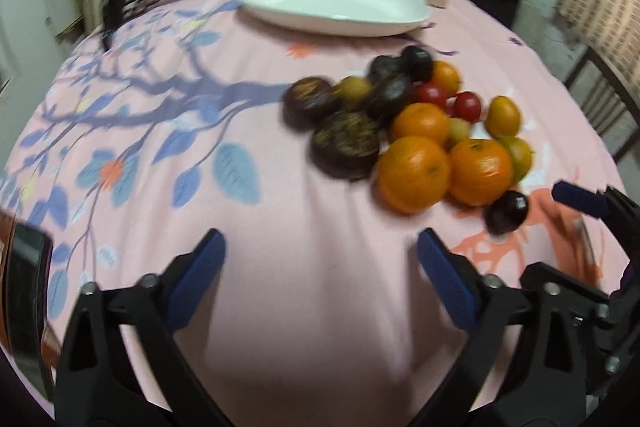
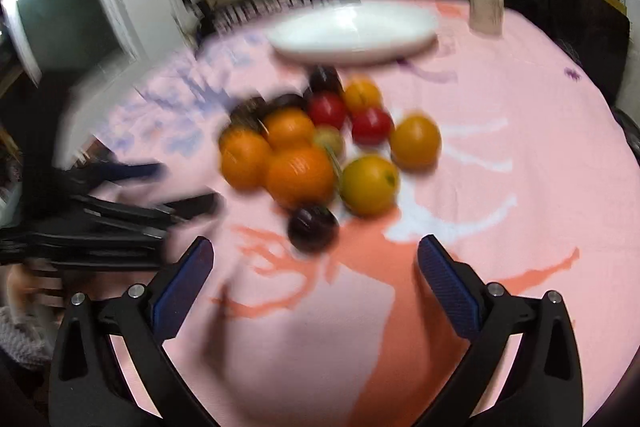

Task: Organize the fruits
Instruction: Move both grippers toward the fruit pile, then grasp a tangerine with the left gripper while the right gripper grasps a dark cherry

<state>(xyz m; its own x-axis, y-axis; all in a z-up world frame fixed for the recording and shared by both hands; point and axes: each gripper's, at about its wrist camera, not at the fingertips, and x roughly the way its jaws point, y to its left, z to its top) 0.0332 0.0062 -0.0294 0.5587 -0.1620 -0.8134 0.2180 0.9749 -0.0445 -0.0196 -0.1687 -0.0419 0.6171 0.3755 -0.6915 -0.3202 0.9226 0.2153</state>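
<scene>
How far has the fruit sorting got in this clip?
Nothing looks done: the white plate is empty and all the fruit sits in one pile on the pink tablecloth. Nothing is in hand; the left gripper and right gripper are open short of the pile. All the sorting remains.
</scene>
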